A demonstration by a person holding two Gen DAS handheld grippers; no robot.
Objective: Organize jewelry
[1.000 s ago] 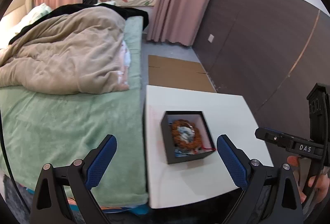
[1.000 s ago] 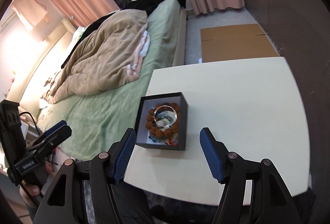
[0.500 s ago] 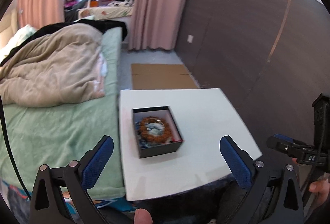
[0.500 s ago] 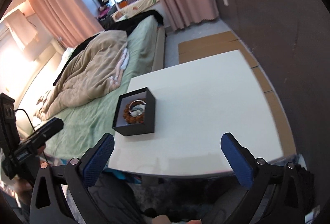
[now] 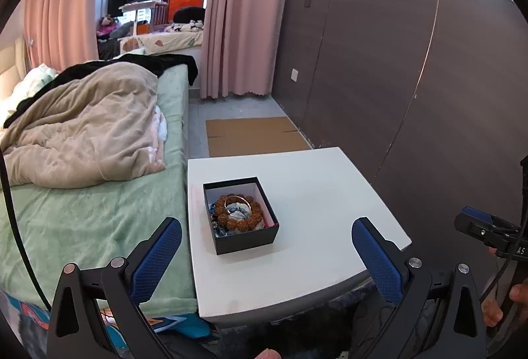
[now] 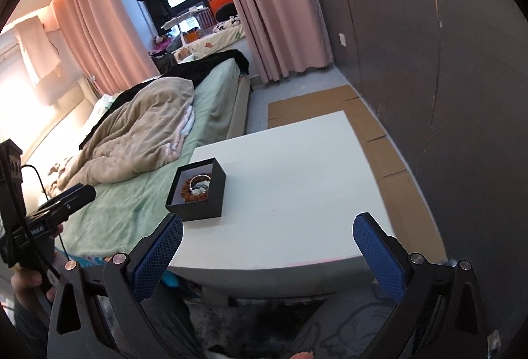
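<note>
Pulling back from the white table [image 5: 323, 194], both hand-held grippers are now sitting well short of its near edge, where a second ago they were hovering close over the black box [image 5: 244, 238]. In the two wrist views the table is showing almost whole, with the green-sheeted bed [image 5: 82, 220] running along its left side and flattened cardboard [image 5: 250, 134] lying on the floor beyond it.

The right gripper [image 6: 267, 256] has just been opening and is now standing fully released, nothing between its blue pads [image 6: 158, 256]. The left gripper [image 5: 264, 260] is likewise spread wide and carrying nothing.

The box is resting open near the table's left edge, closest to the bed. Inside it a brown bead bracelet [image 5: 236, 213] is lying coiled, with a thin metal bangle [image 5: 238, 204] on top and some bluish pieces tucked in the middle and underneath; what those are is too small to tell.

With every visible piece already sitting in the box and both tools retreating empty, the sorting is looking finished, or very nearly so.
</note>
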